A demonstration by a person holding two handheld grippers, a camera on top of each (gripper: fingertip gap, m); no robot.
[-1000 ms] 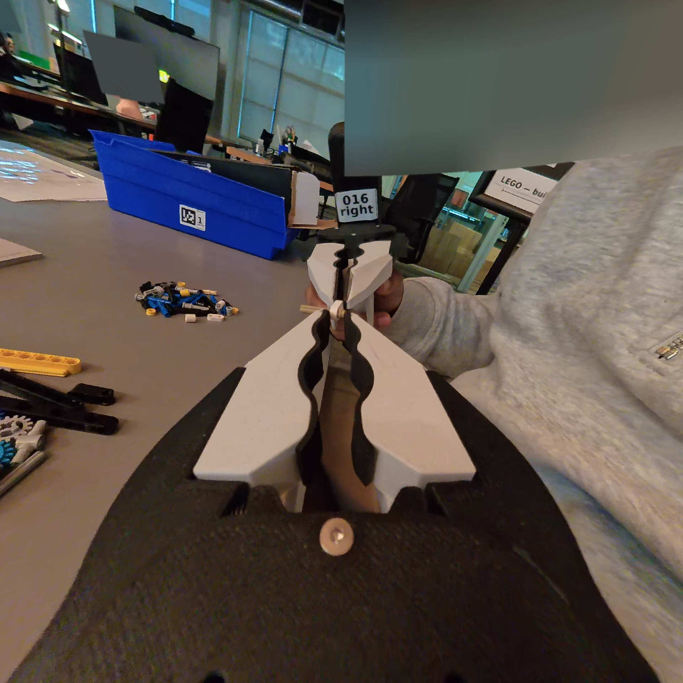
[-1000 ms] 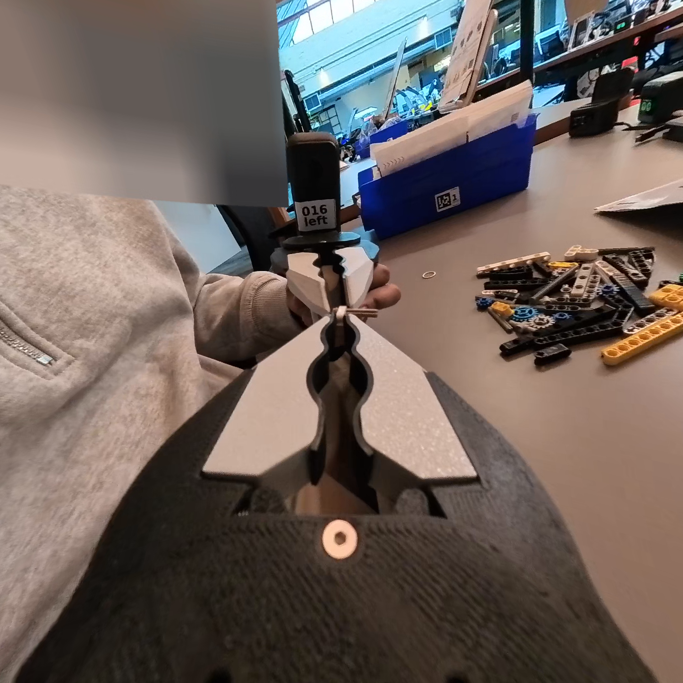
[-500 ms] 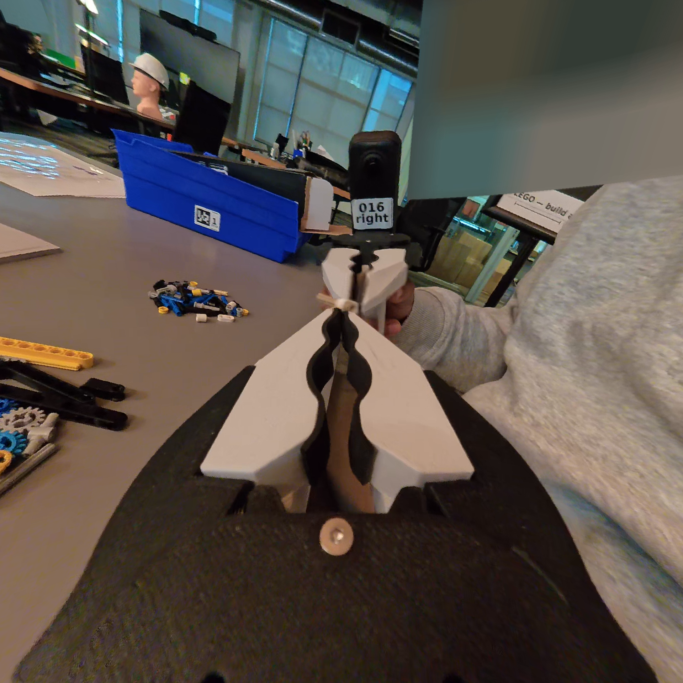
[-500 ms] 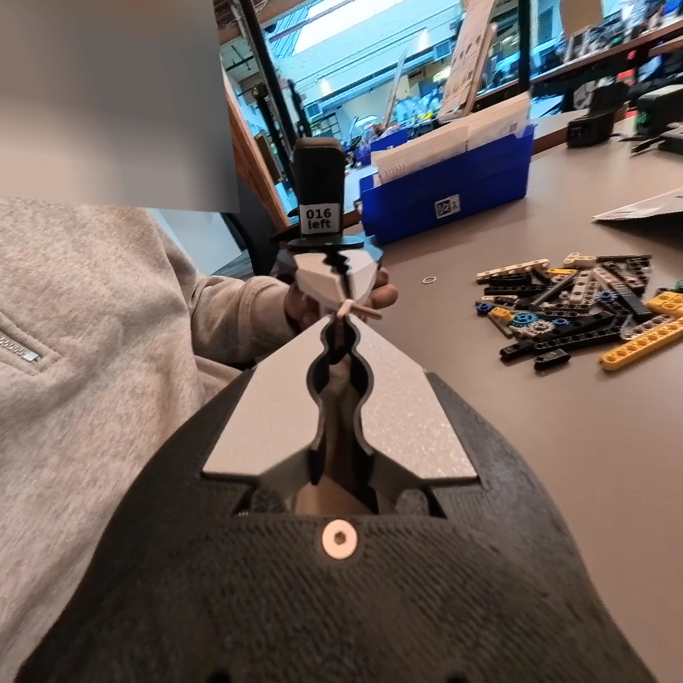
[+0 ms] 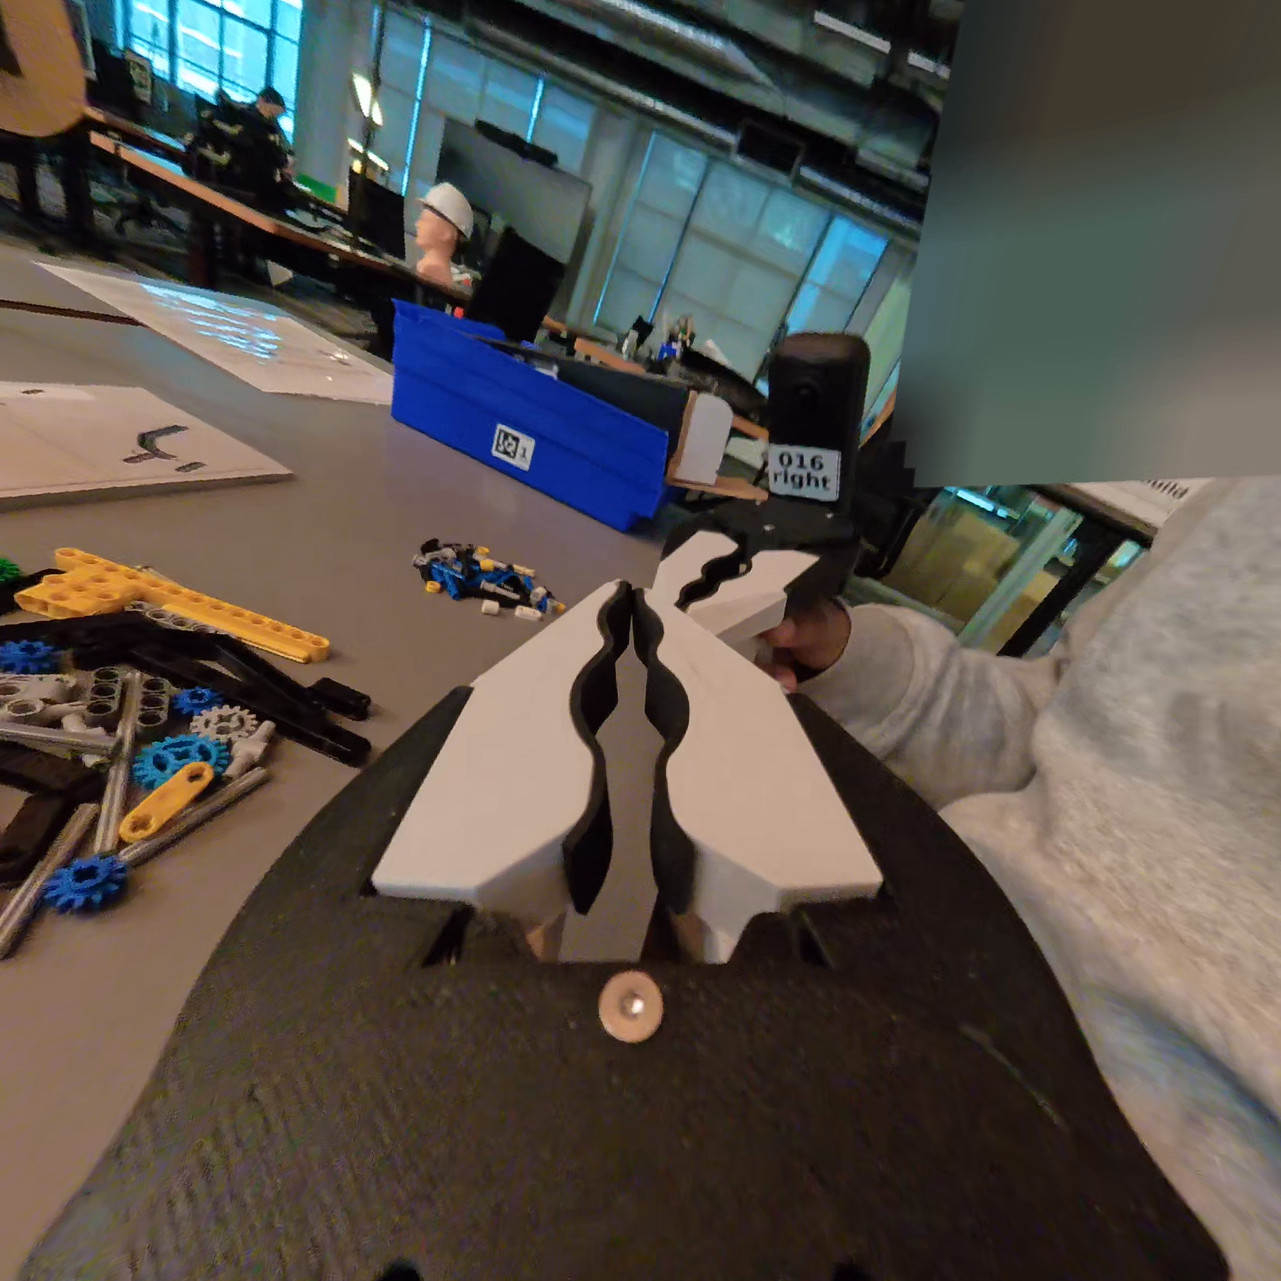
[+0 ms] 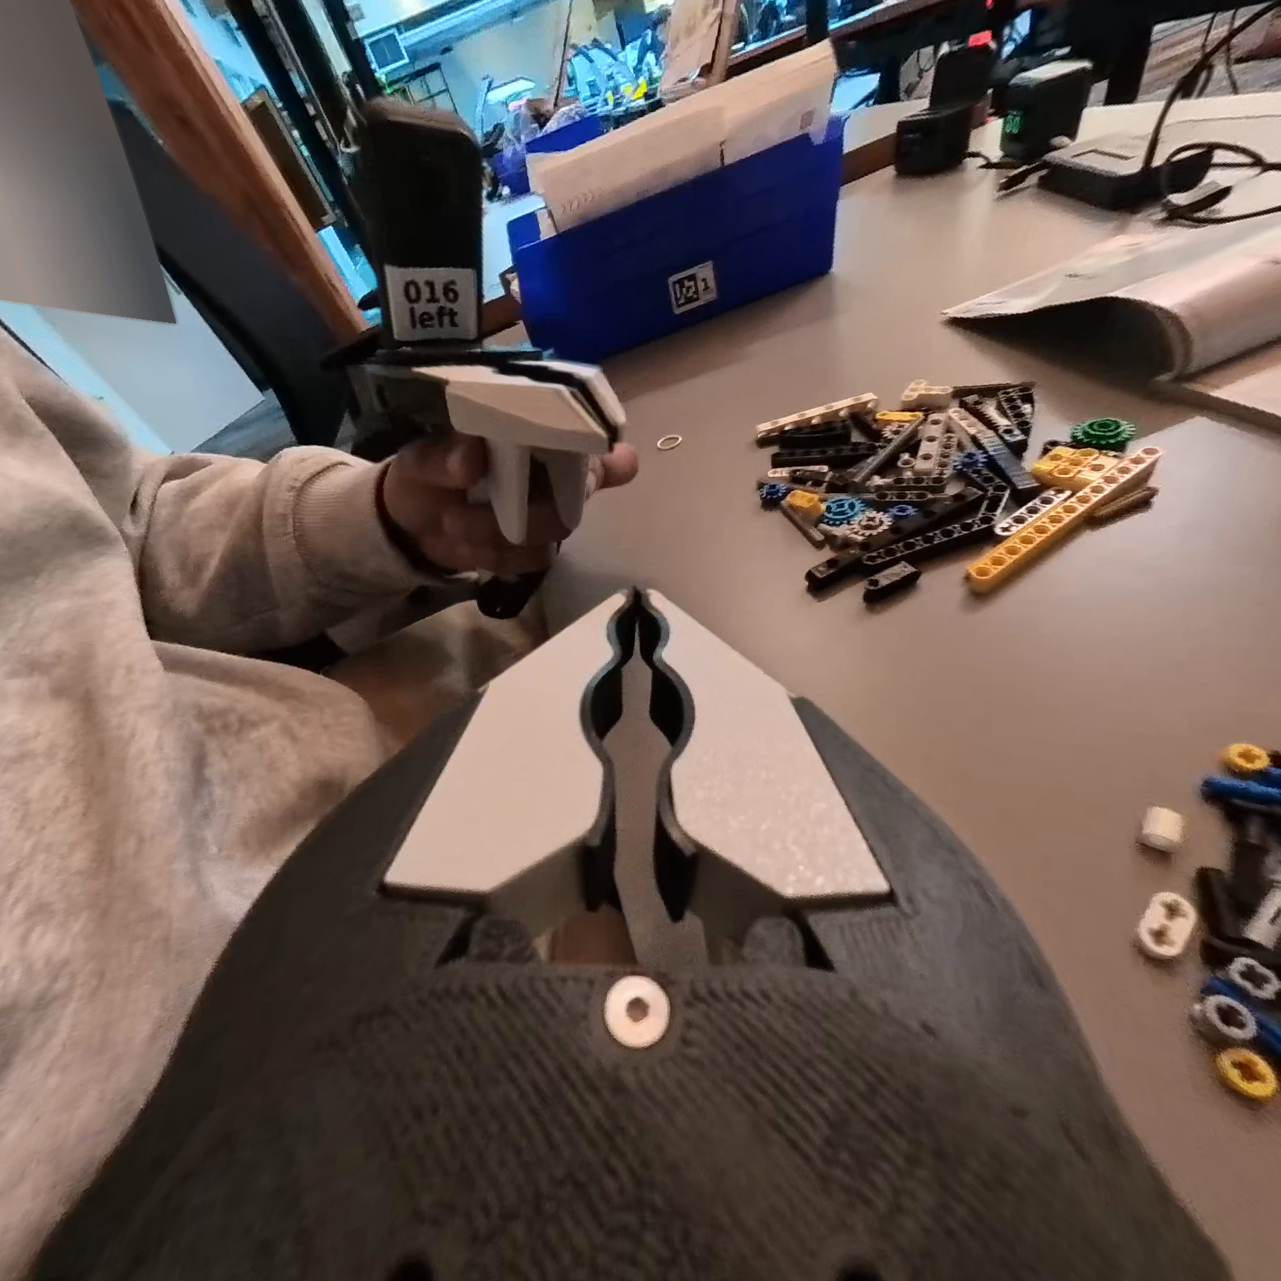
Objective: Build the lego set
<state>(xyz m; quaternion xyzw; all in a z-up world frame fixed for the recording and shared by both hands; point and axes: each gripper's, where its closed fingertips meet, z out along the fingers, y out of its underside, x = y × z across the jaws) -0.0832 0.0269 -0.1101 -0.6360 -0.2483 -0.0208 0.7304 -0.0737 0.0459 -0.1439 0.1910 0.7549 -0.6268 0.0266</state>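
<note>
Parted since the tip-to-tip meeting, our closed, empty white left gripper (image 5: pixel 629 589) and right gripper (image 6: pixel 635 595) flank the blue plastic bin (image 6: pixel 665 242); small loose connector pieces (image 6: pixel 1241 929) lie nearest the right.

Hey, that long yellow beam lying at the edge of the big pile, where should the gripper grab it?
Grip the long yellow beam near its free end by the table, coming from above, fingers across its narrow width. It lies flat, and that end sticks clear of the black beams crowding its other side.
</note>
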